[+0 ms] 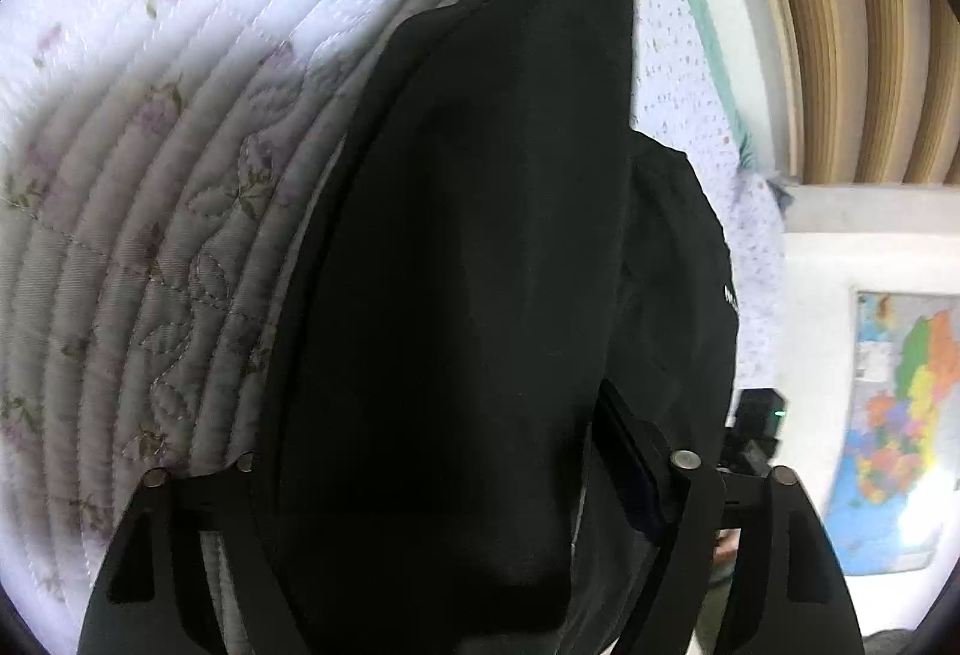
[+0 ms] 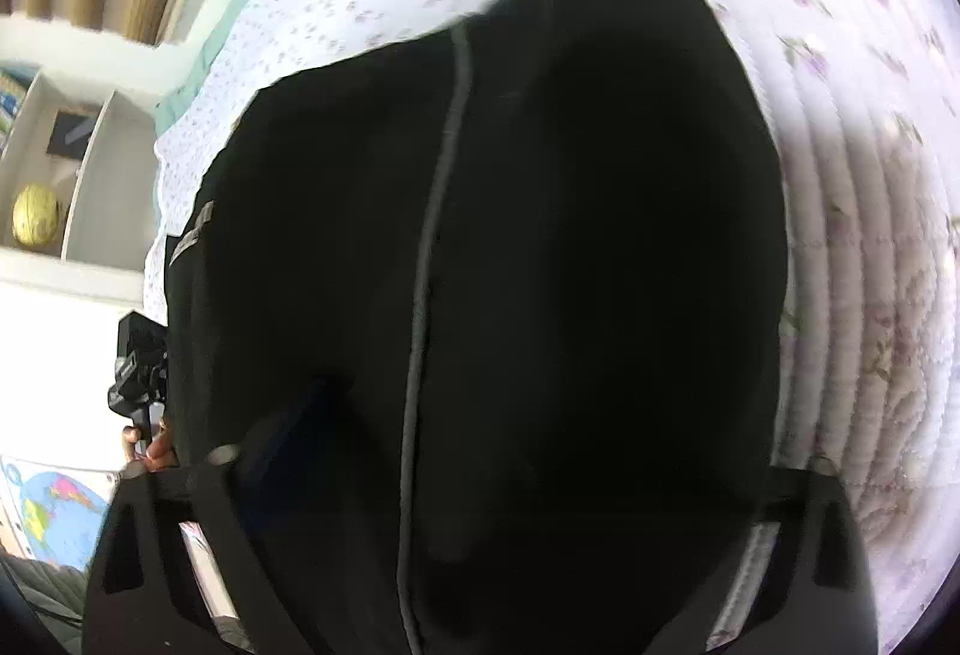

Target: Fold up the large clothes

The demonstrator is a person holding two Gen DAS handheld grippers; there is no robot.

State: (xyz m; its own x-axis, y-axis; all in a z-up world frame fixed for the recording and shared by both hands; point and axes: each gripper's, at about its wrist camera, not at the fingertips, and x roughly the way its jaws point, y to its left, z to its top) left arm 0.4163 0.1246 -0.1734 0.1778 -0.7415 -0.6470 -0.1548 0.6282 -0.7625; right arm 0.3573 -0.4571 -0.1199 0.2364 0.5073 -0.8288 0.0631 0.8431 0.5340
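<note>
L wrist view: garment (image 1: 468,235) fills centre of frame, hanging between the left gripper (image 1: 432,475) arms at bottom, in front of the quilt (image 1: 150,175), which spreads across left and top. Wall map (image 1: 900,415) at lower right; slatted panel (image 1: 840,25) upper right.
R wrist view: garment (image 2: 540,265) centre, quilt (image 2: 870,235) right and top; shelf (image 2: 90,145) w/ ball (image 2: 36,223) at left edge.

no readable text, white mark on black garment (image 1: 480,235) illegible, map (image 1: 894,427) lettering blurred
</note>
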